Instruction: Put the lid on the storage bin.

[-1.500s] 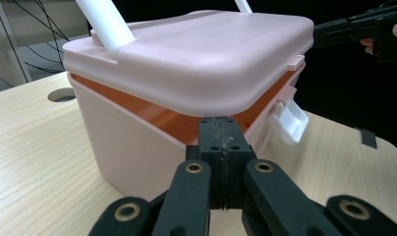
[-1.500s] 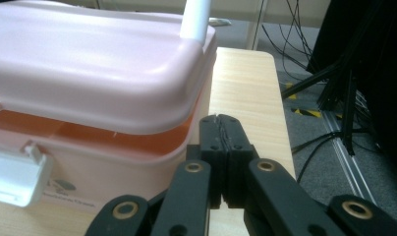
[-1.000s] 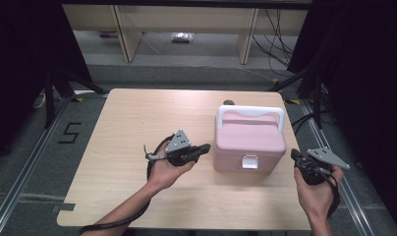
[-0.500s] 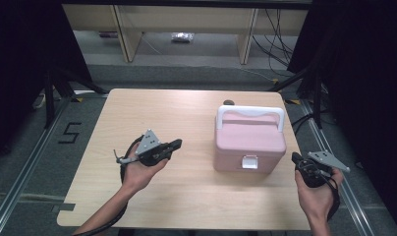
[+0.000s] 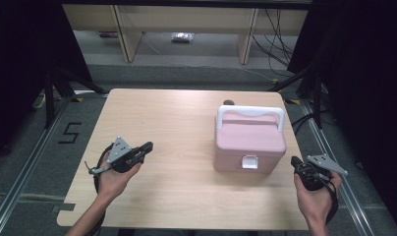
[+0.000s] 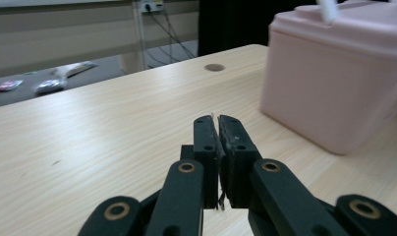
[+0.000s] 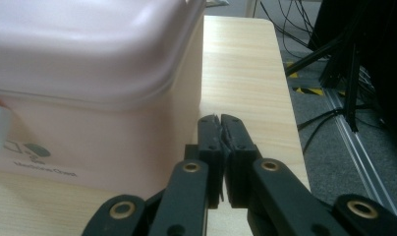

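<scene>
The pink box (image 5: 250,142) is being flanked: the right gripper (image 5: 296,163), jaws pressed together, is held just beside it, nearer than the left gripper (image 5: 146,147), likewise closed

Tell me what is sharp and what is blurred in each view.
High view: evenly lit, pink box and table fairly sharp, surroundings dark. Left gripper view: left gripper crisp, the box soft at right. Right gripper view: right gripper sharp, the box wall close and blurred, its print hazy.

pink box (image 5: 250,142): 1 | grippers: 2 | table (image 5: 182,118): 1
</scene>
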The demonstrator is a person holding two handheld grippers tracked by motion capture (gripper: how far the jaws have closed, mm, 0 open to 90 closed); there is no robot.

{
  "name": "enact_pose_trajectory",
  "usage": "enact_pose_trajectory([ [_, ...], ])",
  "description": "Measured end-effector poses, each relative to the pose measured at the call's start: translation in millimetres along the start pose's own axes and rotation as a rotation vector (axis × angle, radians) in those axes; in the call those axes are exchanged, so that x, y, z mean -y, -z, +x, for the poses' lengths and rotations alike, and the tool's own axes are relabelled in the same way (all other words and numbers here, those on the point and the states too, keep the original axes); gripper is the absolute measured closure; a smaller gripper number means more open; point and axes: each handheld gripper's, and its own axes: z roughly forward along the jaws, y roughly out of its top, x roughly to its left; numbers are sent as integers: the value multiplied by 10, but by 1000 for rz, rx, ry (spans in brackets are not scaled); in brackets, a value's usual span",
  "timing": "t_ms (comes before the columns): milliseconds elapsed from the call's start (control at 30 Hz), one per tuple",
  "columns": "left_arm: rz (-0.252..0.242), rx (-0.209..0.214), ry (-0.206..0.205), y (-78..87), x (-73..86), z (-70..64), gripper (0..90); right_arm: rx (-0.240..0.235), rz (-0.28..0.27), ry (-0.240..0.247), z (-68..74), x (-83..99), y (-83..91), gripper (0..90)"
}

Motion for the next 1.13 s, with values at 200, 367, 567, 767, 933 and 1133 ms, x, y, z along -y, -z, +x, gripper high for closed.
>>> enact_pose_trajectory([
  [200,-5,-72,17,164,188,193,833,-1,25,-49,16,71,-19,876],
  [367,-1,-129,43,302,325,348,829,-5,30,-32,-3,142,-70,873],
  [567,-14,-180,76,415,481,464,825,0,61,-20,-11,233,-136,867],
  [767,-16,-220,102,473,613,503,815,-7,62,-61,19,328,-193,859],
  [933,-23,-221,106,473,645,495,799,10,43,-16,-21,382,-216,819],
  [1133,-49,-220,112,466,615,472,768,0,24,-72,25,411,-198,764],
])
